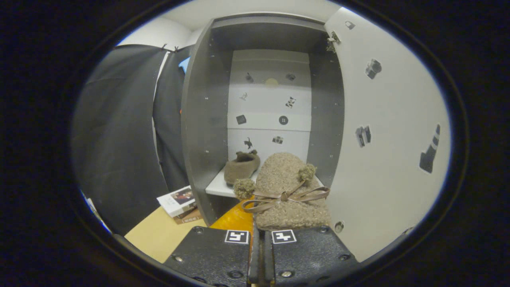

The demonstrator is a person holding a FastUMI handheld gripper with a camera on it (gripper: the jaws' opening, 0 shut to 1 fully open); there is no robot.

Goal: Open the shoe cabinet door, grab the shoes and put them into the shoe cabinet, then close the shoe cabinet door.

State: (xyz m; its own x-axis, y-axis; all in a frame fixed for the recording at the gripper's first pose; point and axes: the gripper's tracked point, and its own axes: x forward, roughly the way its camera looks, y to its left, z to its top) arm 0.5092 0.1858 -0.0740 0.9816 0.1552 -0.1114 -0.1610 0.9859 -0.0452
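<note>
we hold a fuzzy slipper at the open shoe cabinet.

our gripper (261, 239) has its fingers nearly closed, pinching the near end of the slipper (289, 191), which has a bow and pompoms. just beyond it, a second slipper (242, 166) rests on the cabinet shelf (217, 186). the door (390, 131) stands open on the right; books (179, 203) lie low on the left.

The fuzzy brown wool slipper (287, 187) has a shiny smooth ribbon bow (285, 197). The dark grey wooden shoe cabinet (203, 119) looks smooth and matt.
</note>
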